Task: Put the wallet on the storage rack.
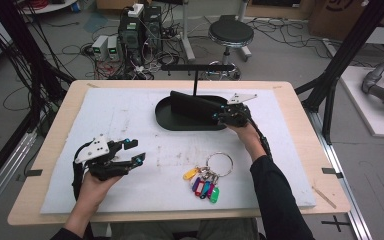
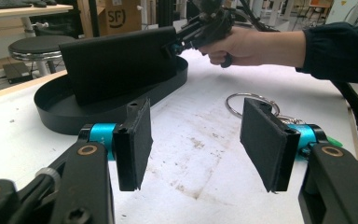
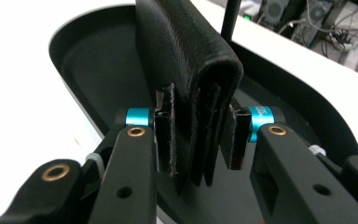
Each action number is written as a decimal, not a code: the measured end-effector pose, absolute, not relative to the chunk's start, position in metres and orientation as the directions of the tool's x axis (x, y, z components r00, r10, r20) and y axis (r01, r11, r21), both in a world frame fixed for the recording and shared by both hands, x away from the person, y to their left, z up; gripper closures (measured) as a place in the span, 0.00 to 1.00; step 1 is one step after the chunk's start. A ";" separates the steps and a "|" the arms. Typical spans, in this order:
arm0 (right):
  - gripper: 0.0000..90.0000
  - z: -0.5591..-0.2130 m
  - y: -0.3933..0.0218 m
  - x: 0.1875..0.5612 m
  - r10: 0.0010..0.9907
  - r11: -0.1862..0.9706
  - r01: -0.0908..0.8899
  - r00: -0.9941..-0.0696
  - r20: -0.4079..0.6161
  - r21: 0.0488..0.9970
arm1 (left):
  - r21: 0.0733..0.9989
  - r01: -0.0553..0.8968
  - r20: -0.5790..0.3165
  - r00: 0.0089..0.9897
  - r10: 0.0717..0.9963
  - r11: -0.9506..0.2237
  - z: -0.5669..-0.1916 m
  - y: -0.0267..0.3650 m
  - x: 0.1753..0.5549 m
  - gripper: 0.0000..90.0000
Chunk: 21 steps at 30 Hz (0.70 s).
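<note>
My right gripper [image 1: 219, 116] reaches flat across the table, and the wallet [image 3: 186, 70] stands on its edge between its jaws, over the black tray [image 1: 164, 119]. The pads sit beside the wallet with small gaps, so I think they've let go. The wallet's long side runs straight away from them, while my left gripper [image 2: 196, 140] rests wide open, holding nothing.

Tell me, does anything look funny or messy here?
The black wallet stands on edge, tilted, in the black tray, between the right gripper's pads. The white mat looks scuffed and dirty mid-table.
</note>
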State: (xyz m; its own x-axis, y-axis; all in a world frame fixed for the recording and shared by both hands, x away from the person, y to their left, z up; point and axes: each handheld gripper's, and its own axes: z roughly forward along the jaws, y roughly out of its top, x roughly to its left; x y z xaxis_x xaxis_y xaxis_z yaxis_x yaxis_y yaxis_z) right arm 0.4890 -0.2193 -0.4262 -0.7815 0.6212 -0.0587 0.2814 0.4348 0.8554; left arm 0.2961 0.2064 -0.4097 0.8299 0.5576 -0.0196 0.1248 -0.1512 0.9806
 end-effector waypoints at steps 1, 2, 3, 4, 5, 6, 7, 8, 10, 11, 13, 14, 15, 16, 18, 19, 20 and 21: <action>0.79 -0.427 -0.219 0.489 0.618 0.444 0.284 -0.784 -0.061 0.850 | 0.981 0.125 -0.020 0.830 0.558 -0.151 -0.410 0.206 0.296 0.48; 0.79 -0.428 -0.218 0.489 0.621 0.446 0.288 -0.781 -0.061 0.848 | 0.981 0.125 -0.020 0.830 0.558 -0.151 -0.410 0.207 0.296 0.48; 0.79 -0.429 -0.217 0.489 0.622 0.442 0.289 -0.781 -0.058 0.849 | 0.981 0.126 -0.021 0.830 0.558 -0.151 -0.410 0.207 0.296 0.48; 0.78 -0.429 -0.217 0.489 0.623 0.442 0.286 -0.780 -0.061 0.850 | 0.980 0.126 -0.020 0.830 0.558 -0.152 -0.410 0.207 0.296 0.48; 0.78 -0.429 -0.216 0.489 0.623 0.445 0.284 -0.779 -0.066 0.850 | 0.981 0.126 -0.020 0.829 0.559 -0.151 -0.410 0.207 0.297 0.48; 0.78 -0.429 -0.216 0.489 0.624 0.446 0.281 -0.779 -0.069 0.850 | 0.981 0.126 -0.020 0.829 0.559 -0.151 -0.410 0.207 0.297 0.48; 0.78 -0.429 -0.216 0.489 0.624 0.445 0.283 -0.779 -0.068 0.850 | 0.980 0.129 -0.022 0.830 0.557 -0.152 -0.410 0.207 0.297 0.48; 0.78 -0.429 -0.216 0.489 0.625 0.444 0.282 -0.778 -0.068 0.851 | 0.980 0.129 -0.023 0.830 0.557 -0.152 -0.411 0.206 0.297 0.48; 0.77 -0.429 -0.216 0.489 0.626 0.439 0.287 -0.777 -0.060 0.851 | 0.979 0.130 -0.023 0.831 0.556 -0.154 -0.411 0.206 0.298 0.48; 0.77 -0.429 -0.216 0.489 0.626 0.439 0.287 -0.777 -0.060 0.851 | 0.979 0.130 -0.023 0.831 0.556 -0.154 -0.411 0.206 0.298 0.48; 0.76 -0.429 -0.216 0.489 0.625 0.438 0.285 -0.778 -0.060 0.853 | 0.979 0.134 -0.026 0.831 0.555 -0.155 -0.412 0.206 0.298 0.48; 0.74 -0.429 -0.216 0.489 0.629 0.440 0.287 -0.774 -0.064 0.851 | 0.979 0.135 -0.027 0.830 0.557 -0.154 -0.412 0.206 0.298 0.48; 0.74 -0.429 -0.216 0.489 0.629 0.440 0.287 -0.774 -0.064 0.851 | 0.979 0.136 -0.028 0.830 0.558 -0.154 -0.412 0.206 0.299 0.48; 0.73 -0.429 -0.216 0.489 0.629 0.438 0.291 -0.775 -0.059 0.850 | 0.979 0.136 -0.028 0.829 0.558 -0.153 -0.412 0.206 0.299 0.48; 0.71 -0.429 -0.215 0.488 0.632 0.434 0.291 -0.773 -0.058 0.853 | 0.979 0.137 -0.029 0.830 0.557 -0.153 -0.412 0.206 0.299 0.47; 0.71 -0.429 -0.215 0.488 0.632 0.434 0.291 -0.773 -0.058 0.853 | 0.979 0.137 -0.029 0.830 0.557 -0.153 -0.412 0.206 0.299 0.47; 0.69 -0.428 -0.215 0.488 0.627 0.437 0.286 -0.777 -0.060 0.853 | 0.978 0.138 -0.028 0.830 0.557 -0.156 -0.413 0.207 0.299 0.47; 0.68 -0.428 -0.214 0.488 0.629 0.434 0.285 -0.775 -0.061 0.855 | 0.978 0.141 -0.031 0.828 0.560 -0.153 -0.413 0.206 0.299 0.47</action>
State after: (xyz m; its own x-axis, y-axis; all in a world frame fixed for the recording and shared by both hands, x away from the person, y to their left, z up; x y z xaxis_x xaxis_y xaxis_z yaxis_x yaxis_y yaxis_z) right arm 0.4877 -0.2142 -0.4279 -0.7753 0.6286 -0.0608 0.2848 0.4340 0.8547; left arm 0.2991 0.2065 -0.4128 0.8280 0.5599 -0.0312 0.1406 -0.1535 0.9781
